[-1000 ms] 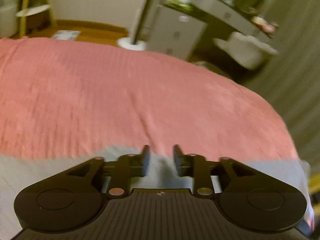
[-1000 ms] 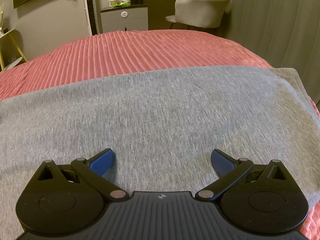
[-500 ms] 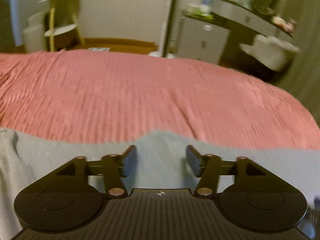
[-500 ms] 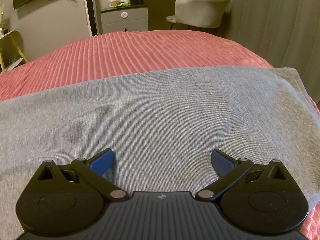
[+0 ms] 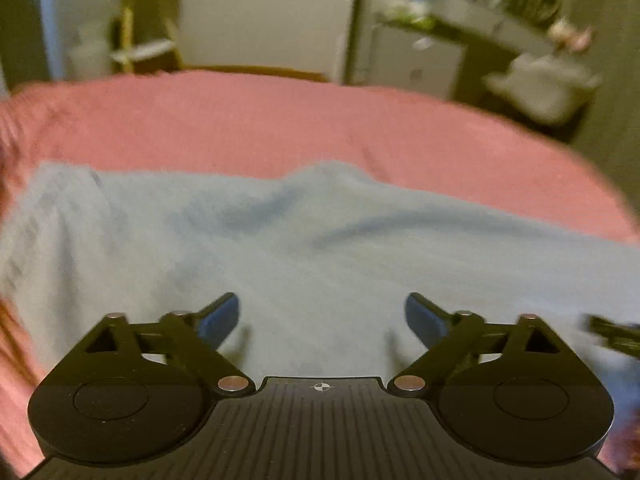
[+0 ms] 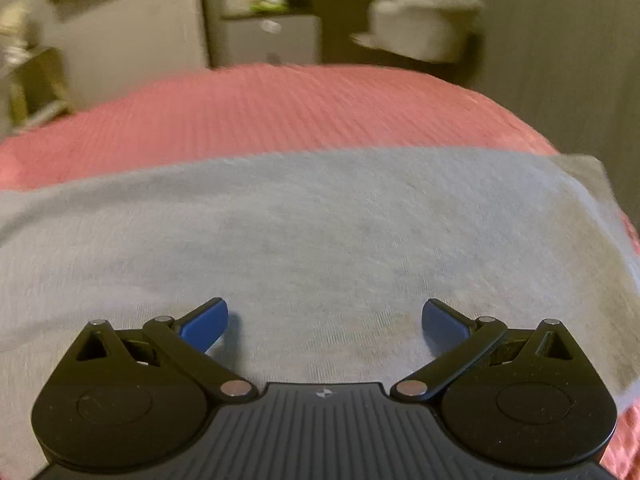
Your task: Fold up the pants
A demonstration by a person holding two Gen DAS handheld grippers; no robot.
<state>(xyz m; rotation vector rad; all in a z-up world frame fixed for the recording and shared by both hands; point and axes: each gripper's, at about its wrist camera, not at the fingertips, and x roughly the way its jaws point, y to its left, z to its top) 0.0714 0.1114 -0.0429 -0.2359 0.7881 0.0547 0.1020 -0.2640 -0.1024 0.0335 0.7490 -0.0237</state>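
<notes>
The grey pants [image 5: 304, 248] lie spread across the pink ribbed bedspread [image 5: 256, 120]. In the left wrist view they show soft wrinkles and a raised bump at the far edge. My left gripper [image 5: 322, 316] is open and empty just above the cloth. In the right wrist view the pants [image 6: 320, 232] lie flat, with a corner [image 6: 580, 172] at the far right. My right gripper [image 6: 324, 318] is open and empty over them. Both views are blurred.
The bed's far edge curves across both views. Beyond it stand a white drawer unit [image 6: 272, 40], a pale chair [image 6: 424, 28], a dark desk with small items [image 5: 480, 20] and a small shelf stand [image 5: 140, 28]. A grey curtain [image 6: 568, 60] hangs at the right.
My left gripper has opened wide and pulled back over the pants, so more grey cloth shows. My right gripper stays open and has shifted slightly; its view has gone blurred.
</notes>
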